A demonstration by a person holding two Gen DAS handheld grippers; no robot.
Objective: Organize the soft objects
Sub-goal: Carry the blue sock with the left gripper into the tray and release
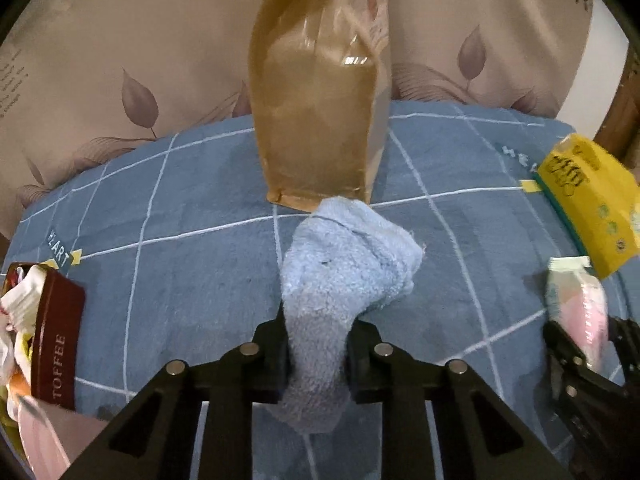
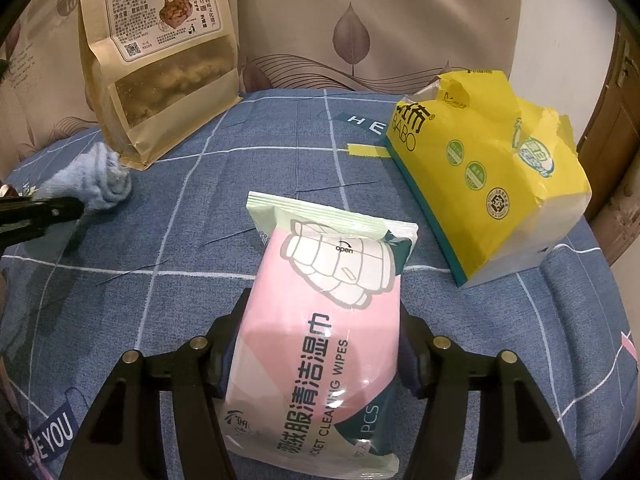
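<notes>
Sock [image 1: 344, 264] (fuzzy, blue) pinched in left gripper [image 1: 316, 354]; right gripper [image 2: 316, 354] clamps wipes [image 2: 320, 340], pouch [image 1: 316, 92] beyond.

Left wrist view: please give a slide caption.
Left gripper shut on fluffy light-blue sock before brown paper pouch.

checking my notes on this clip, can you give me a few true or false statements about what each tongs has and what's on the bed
1. The left tongs are shut on a light blue sock. True.
2. The right tongs hold the yellow tissue pack. False: they grip a pink wipes pack.
3. The brown snack pouch lies flat. False: it stands upright.
4. The yellow tissue pack is torn open at the top. True.
5. A dark red toffee box holds white fabric. True.
</notes>
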